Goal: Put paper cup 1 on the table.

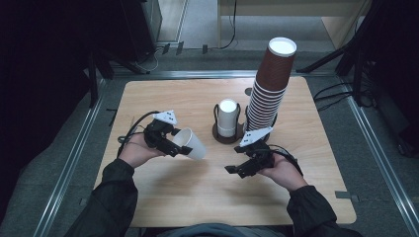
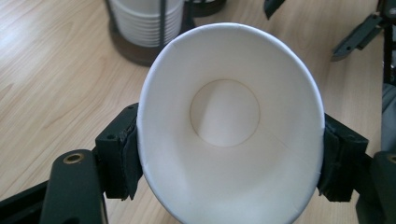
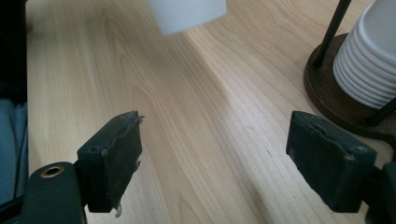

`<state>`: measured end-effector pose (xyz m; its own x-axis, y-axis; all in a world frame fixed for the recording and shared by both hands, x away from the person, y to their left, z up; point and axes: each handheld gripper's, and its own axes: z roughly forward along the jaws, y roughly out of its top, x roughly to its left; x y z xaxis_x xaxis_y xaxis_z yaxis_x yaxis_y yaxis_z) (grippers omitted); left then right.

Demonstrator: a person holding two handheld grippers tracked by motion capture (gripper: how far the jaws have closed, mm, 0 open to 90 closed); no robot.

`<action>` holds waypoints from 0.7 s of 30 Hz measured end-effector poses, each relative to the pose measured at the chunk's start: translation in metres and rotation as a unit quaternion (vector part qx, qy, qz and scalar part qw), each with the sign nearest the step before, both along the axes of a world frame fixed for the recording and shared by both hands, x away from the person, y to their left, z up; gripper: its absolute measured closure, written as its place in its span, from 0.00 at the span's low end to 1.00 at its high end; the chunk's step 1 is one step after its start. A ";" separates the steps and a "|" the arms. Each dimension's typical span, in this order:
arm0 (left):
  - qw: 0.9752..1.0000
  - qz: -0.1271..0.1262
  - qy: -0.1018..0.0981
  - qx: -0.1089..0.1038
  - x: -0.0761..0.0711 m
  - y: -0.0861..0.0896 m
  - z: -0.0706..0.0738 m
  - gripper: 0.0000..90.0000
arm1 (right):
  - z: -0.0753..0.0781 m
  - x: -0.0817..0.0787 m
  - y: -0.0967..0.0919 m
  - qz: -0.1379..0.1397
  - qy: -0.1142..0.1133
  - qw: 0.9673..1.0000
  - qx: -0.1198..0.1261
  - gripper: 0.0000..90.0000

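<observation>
Left tongs (image 1: 174, 143) squeeze the white cup's (image 1: 190, 143) rim over bare table (image 1: 197, 192); right tongs (image 1: 236, 170) gape empty.

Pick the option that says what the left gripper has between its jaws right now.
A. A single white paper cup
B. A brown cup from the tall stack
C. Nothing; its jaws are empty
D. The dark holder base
A: the left gripper has its pads pressed on both sides of a single white paper cup, squeezing the rim slightly oval, while the right gripper stands open over bare table.
</observation>
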<state>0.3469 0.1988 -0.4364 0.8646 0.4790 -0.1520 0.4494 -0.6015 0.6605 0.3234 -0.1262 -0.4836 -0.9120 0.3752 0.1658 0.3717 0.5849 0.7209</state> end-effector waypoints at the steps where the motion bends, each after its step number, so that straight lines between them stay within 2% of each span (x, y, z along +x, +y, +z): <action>1: 1.000 0.005 0.001 0.002 0.001 0.004 0.000 0.27 | 0.000 0.001 0.000 0.002 -0.003 1.000 0.001 0.21; 5: 1.000 0.024 0.001 0.014 0.005 0.015 -0.001 0.27 | -0.001 0.001 0.001 0.002 -0.004 1.000 -0.003 0.21; 11: 0.999 0.044 0.019 0.024 0.011 0.030 -0.004 0.27 | -0.002 0.002 0.001 0.003 -0.006 1.000 -0.005 0.21; 15: 0.997 0.070 0.021 0.037 0.015 0.039 -0.004 0.27 | -0.002 0.002 0.000 -0.001 -0.005 1.000 -0.009 0.21; 18: 0.994 0.084 0.021 0.060 0.018 0.046 -0.004 0.27 | -0.003 0.001 0.000 0.000 -0.005 1.000 -0.010 0.21; 21: 0.993 0.094 0.031 0.061 0.022 0.055 -0.006 0.27 | -0.003 0.001 0.000 0.002 -0.005 1.000 -0.010 0.21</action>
<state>0.3690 0.2533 -0.4428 0.7486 0.6495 -0.1330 0.5988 -0.5762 0.5562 0.3246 -0.1261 -0.4869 -0.9149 0.3748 0.1497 0.3627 0.6011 0.7121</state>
